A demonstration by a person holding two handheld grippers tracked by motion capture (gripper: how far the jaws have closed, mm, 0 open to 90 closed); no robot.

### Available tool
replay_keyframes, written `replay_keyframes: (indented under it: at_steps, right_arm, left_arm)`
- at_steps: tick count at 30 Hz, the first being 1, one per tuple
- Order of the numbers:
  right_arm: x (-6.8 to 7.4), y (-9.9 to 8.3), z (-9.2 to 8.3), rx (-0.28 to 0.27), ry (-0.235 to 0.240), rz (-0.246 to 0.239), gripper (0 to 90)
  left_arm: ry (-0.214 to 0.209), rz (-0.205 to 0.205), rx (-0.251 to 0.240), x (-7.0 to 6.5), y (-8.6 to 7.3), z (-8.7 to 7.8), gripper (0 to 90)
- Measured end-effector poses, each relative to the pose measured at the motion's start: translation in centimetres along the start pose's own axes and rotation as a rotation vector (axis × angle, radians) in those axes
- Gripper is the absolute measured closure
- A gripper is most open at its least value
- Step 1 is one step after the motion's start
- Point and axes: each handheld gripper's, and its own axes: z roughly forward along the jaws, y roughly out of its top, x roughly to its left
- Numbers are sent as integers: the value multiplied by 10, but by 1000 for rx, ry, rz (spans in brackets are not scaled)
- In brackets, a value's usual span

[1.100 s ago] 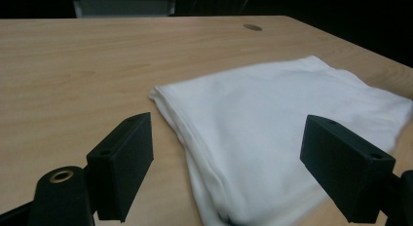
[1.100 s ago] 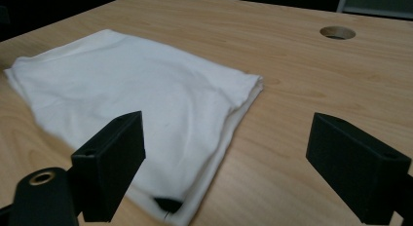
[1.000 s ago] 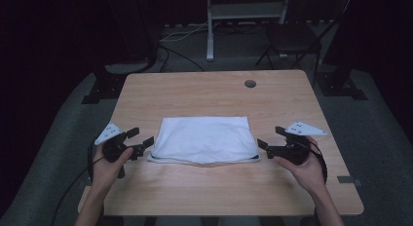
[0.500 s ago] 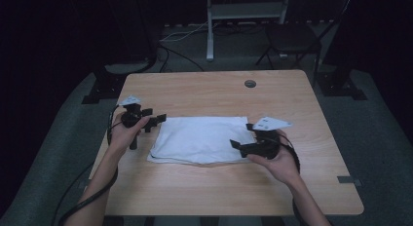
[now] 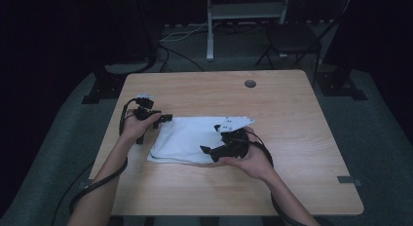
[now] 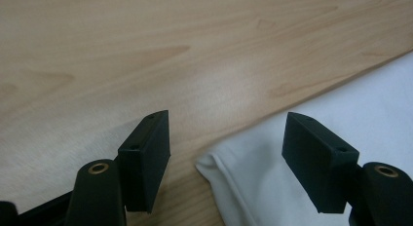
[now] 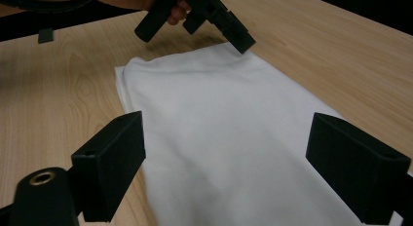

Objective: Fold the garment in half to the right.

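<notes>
So this looked like a folding job caught mid-setup. The folded white cotton cloth [image 5: 187, 138] lay flat on the pale wooden counter [image 5: 292, 114], a bit left of centre. The left tongs [image 5: 163, 120] were parked at the cloth's far left corner — in the left gripper view that corner [image 6: 214, 163] sat between the jaws, which had just been closing in but weren't touching the fabric yet. The right tongs [image 5: 208, 153] hovered over the cloth's near right part, jaws spread wide, nothing pinched, white fabric [image 7: 229, 138] below.

My guess: grab stage, not the fold itself. Next move probably needed the left jaws to pinch that corner cleanly — all layers — while the right ones found an edge.
</notes>
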Motion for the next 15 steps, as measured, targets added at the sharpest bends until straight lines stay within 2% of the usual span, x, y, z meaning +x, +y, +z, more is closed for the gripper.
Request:
replay_keyframes:
  at_steps: [2, 4, 6, 9, 13, 15]
  right_arm:
    - [2, 1, 4, 9, 11, -10, 138]
    - [4, 2, 9, 18, 22, -19, 138]
    - [7, 5, 17, 28, 34, -31, 138]
    - [11, 9, 27, 34, 57, -37, 138]
    - [17, 10, 38, 45, 80, -43, 137]
    - [19, 10, 42, 51, 88, -41, 138]
  left_arm:
    - [-5, -9, 6, -1, 1, 0, 350]
    - [-17, -9, 8, -2, 1, 1, 414]
    - [-51, -20, 17, -5, 2, 2, 443]
    - [-31, -10, 24, -7, 1, 1, 497]
    - [-23, -24, 24, -4, -1, -2, 562]
    - [-30, -17, 24, -4, -3, -3, 595]
